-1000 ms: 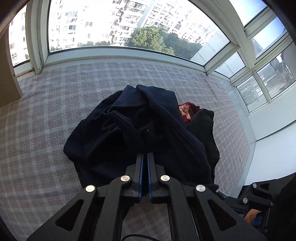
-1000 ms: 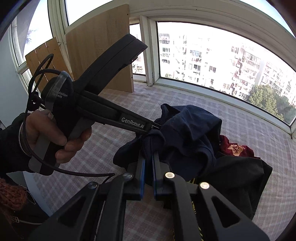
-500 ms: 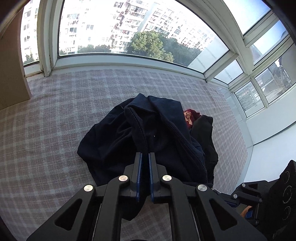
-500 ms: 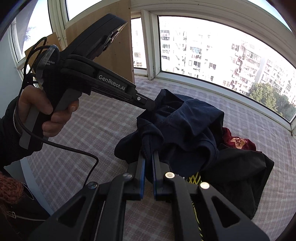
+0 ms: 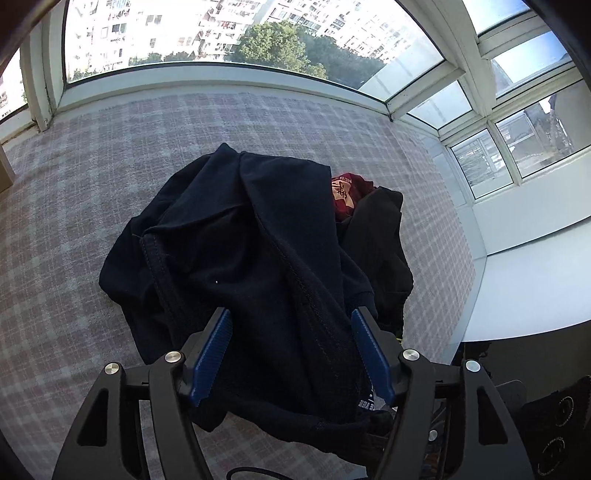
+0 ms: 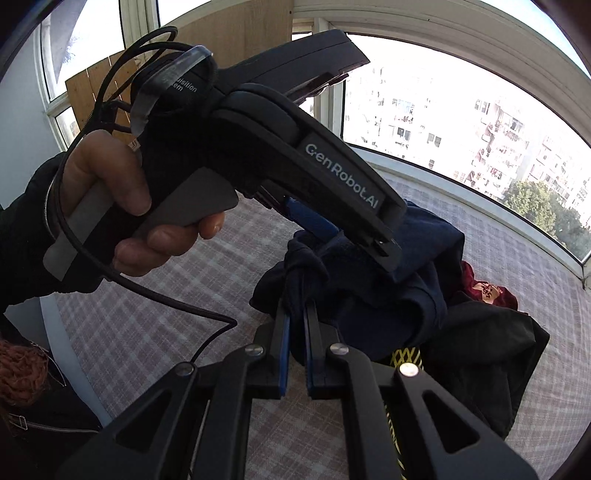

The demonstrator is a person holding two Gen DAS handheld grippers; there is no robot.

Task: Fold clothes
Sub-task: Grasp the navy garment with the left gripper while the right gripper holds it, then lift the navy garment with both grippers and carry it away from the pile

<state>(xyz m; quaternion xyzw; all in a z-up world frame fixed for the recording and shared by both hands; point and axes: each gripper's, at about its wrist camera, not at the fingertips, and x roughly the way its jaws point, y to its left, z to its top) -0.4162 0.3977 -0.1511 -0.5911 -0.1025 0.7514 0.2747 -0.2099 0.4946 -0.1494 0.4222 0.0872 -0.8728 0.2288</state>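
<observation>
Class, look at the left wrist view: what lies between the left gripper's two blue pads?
Dark navy garment fabric fills the gap between the open left gripper pads; a stitched seam runs through it. The left wrist view shows this.

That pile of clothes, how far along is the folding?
Barely begun. Nothing looks folded: the navy garment lies bunched on the checked cloth, with a black garment and a red one crumpled beside it. In hand: the right gripper pinches the navy garment; the left gripper is open over it. All folding remains.

Sunlit bay windows (image 5: 229, 33) curve around a plaid-covered platform (image 5: 74, 177).
</observation>
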